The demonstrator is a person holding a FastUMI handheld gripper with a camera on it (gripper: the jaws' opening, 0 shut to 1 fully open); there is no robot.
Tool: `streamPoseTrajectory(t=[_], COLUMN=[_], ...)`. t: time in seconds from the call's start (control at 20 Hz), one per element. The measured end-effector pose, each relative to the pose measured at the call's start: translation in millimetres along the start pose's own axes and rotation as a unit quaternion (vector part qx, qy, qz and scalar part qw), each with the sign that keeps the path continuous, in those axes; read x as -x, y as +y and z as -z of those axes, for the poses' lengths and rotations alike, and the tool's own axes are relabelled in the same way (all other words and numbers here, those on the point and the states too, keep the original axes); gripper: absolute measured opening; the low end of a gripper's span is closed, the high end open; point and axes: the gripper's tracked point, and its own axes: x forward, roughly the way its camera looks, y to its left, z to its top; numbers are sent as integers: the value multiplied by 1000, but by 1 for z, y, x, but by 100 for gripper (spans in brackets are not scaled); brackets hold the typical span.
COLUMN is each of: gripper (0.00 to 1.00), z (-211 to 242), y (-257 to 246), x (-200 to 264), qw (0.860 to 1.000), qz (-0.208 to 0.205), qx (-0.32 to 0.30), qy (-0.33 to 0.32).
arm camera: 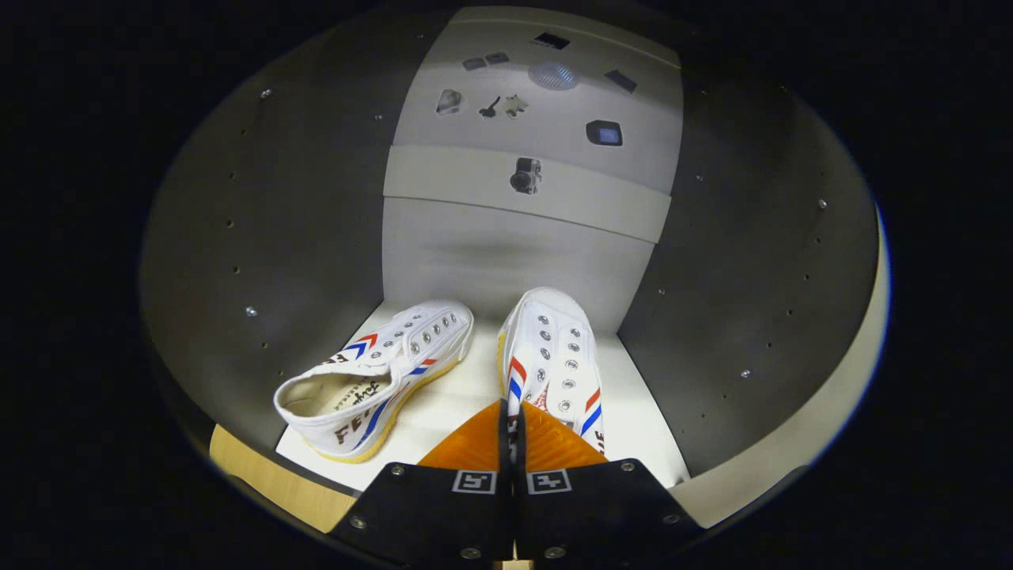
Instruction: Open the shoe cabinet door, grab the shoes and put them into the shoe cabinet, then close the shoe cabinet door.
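White shoe [554, 356] pinched by tongs [513, 423], inside cabinet [261, 261]

We see two shoes on the cabinet floor [467, 396], side by side: left shoe [380, 372] tipped on its side, right shoe [554, 356] upright w/ its near edge between the closed tongs [513, 423].

place: recording booth | evidence: shoe cabinet [261, 237] interior, dark drilled side panels, white shelf [633, 412]
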Motion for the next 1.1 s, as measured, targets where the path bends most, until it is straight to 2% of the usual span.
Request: streamPoseTrajectory(t=[0.4,0.55,0.7,0.9,1.0,1.05,1.1], gripper=[1,14,18,31,44,55,61], z=[5,-4,-17,-21,-18,-14,-12], y=[5,3,-8,-6,-11,-13,-15], x=[-27,-17,8,69,103,121,138], qw=[1000,1000,999,998,996,995,994], qz=[11,18,38,8,2,-3,-8], qx=[-14,-11,-9,-18,-12,-9,-5], qy=[22,2,-27,-61,-85,-96,-106])
